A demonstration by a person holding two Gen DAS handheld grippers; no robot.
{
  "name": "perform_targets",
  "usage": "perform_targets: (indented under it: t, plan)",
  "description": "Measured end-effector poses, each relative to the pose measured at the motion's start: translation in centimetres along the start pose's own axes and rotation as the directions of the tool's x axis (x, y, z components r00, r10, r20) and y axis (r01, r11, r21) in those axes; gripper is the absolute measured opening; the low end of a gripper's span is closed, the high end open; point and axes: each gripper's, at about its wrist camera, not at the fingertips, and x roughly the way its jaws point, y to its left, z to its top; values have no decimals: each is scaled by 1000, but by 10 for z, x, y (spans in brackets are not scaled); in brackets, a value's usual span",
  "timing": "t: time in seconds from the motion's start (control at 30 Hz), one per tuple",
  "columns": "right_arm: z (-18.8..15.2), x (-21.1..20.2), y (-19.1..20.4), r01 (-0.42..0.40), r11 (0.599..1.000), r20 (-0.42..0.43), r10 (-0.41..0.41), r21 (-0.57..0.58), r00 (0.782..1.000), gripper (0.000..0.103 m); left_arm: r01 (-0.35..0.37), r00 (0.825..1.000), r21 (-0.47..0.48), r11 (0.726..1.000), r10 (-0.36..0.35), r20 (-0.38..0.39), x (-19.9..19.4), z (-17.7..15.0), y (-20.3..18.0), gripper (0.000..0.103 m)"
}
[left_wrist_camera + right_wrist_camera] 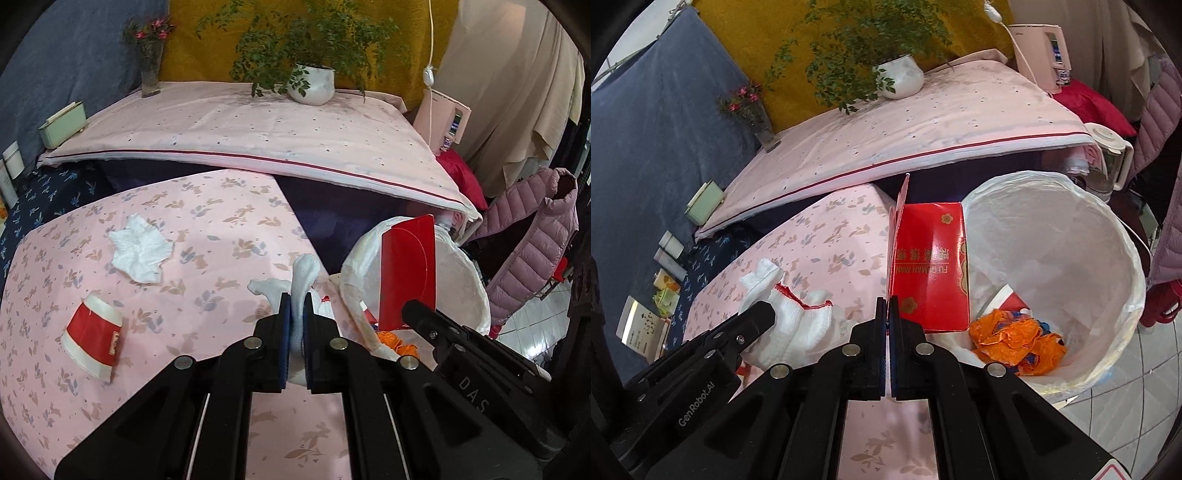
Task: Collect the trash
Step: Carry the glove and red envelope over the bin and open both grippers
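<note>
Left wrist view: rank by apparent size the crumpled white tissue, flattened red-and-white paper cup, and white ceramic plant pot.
1. Flattened red-and-white paper cup
2. Crumpled white tissue, close to the cup, so that order is unsure
3. White ceramic plant pot, smallest, but farthest from the camera

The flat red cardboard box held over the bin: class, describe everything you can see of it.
The flat red cardboard box is glossy, printed with gold plum-blossom emblems, gold characters and the Latin letters "FU QI MAN MAN". One thin flap stands open along its left edge. The right gripper is shut on its lower edge, holding it upright and slightly tilted. It hangs at the rim of the white plastic-lined bin, beside the floral pink tablecloth.
</note>
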Motion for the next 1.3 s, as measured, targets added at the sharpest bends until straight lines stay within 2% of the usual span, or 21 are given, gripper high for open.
perform_targets:
  t: [0.47,0.77,0.8,0.83,0.87,0.97,1.03,1.07,1.3]
  plan:
    - [6,-13,-80,73,991,16,-76,111,997,2,90,995,86,992,-86,-46,25,7,-74,6]
    - [8,-12,-101,96,986,7,-98,137,995,2,130,989,95,987,-123,-82,40,12,-100,7]
    - [8,-12,-102,99,985,6,-101,138,995,6,131,989,89,987,-124,-83,42,13,-101,7]
    - [8,-12,-103,102,985,9,-104,140,995,10,127,989,85,988,-120,-82,42,13,-101,12]
    - [8,-12,-103,105,985,9,-107,140,994,11,122,990,83,989,-115,-82,43,14,-102,22]
    - [9,-13,-105,110,983,13,-113,147,993,16,106,992,66,992,-101,-75,45,16,-99,37]
    - [10,-15,-106,113,982,20,-117,154,993,26,100,993,62,993,-95,-76,45,17,-96,40]
    - [10,-15,-107,114,981,23,-118,155,993,27,93,993,57,994,-88,-76,46,17,-94,41]
    - [11,-12,-96,118,985,16,-121,127,993,28,60,996,38,998,-57,-74,46,15,-77,41]
